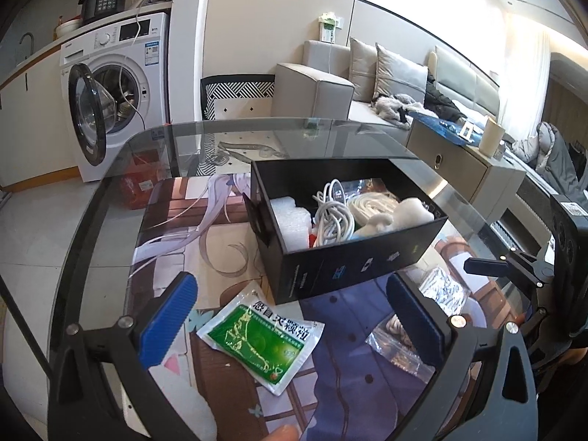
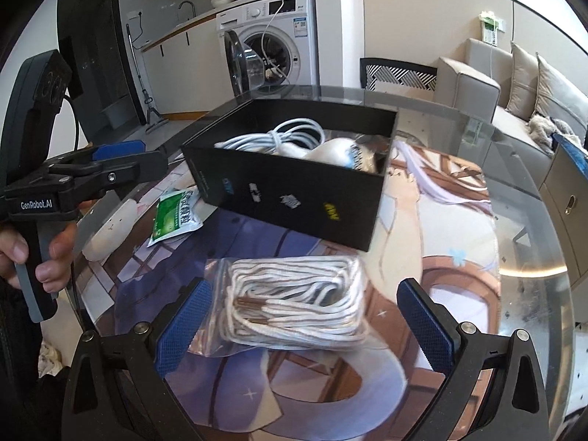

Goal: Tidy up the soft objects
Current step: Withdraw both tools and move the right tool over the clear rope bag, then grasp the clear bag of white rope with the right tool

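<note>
A: Your left hand-held gripper (image 1: 290,316) is spread wide above the glass tabletop (image 1: 110,191), with nothing between its blue pads (image 1: 169,316). Directly below the gap lies the green sachet (image 1: 259,336), flat on the printed mat (image 1: 349,367) and tilted, one corner pointing toward the black box (image 1: 349,253).

B: And what is in that box?

A: From your left wrist view you can see a white coiled cable (image 1: 330,217), a piece of white foam (image 1: 290,220), a bundle of pale cord (image 1: 371,204) and a white soft object (image 1: 400,215) leaning against the near wall. The box sits on the mat, just beyond the sachet but not touching it.

B: And your right side?

A: Your right hand-held gripper (image 2: 308,327) is also open wide and empty. Between and just ahead of its pads is a clear bag of white cord (image 2: 294,305), lying flat on the mat just in front of the box's near corner. The bag's plastic reaches right up beside the left pad; whether it touches, you cannot tell.

B: Can you see one gripper from the other?

A: Yes. In the right wrist view your left hand (image 2: 40,253) grips the handle at the far left, with the sachet below and beyond its tip. In the left wrist view, the bagged cord appears behind the right pad, partly hidden.
</note>
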Demonstrator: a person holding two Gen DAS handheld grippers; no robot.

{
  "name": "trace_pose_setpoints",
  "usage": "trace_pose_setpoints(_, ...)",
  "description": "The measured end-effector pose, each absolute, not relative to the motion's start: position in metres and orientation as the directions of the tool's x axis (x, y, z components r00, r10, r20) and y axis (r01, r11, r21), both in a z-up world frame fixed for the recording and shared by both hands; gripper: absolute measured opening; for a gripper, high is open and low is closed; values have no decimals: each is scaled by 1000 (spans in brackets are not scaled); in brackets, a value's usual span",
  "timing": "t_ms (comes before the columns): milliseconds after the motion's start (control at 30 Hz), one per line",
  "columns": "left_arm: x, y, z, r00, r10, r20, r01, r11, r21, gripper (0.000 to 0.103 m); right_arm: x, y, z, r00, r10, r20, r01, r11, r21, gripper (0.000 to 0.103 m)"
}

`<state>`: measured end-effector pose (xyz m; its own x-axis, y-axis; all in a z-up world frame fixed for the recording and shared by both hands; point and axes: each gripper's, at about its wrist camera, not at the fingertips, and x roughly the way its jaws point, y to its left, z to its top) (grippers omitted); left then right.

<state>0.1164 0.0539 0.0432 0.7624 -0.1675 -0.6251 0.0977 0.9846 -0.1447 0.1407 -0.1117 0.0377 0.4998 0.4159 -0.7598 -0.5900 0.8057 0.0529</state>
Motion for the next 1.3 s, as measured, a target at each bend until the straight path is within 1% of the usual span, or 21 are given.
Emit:
trace_pose_setpoints(267, 116, 54, 39, 736, -186, -651, 136, 983, -126, 103, 141, -100, 23, 465, 395, -792, -602, 797, 44, 102)
trace_pose_setpoints(533, 123, 55, 27, 698, -173, -695, 140, 985, -104, 103, 146, -94, 14, 449, 369, -814, -597, 801, 34, 102)
trace_pose_setpoints(1300, 129, 58, 16, 671, -173, -721, 132, 985, -113, 103, 142, -73, 4, 467, 317, -825, -593, 805, -27, 102)
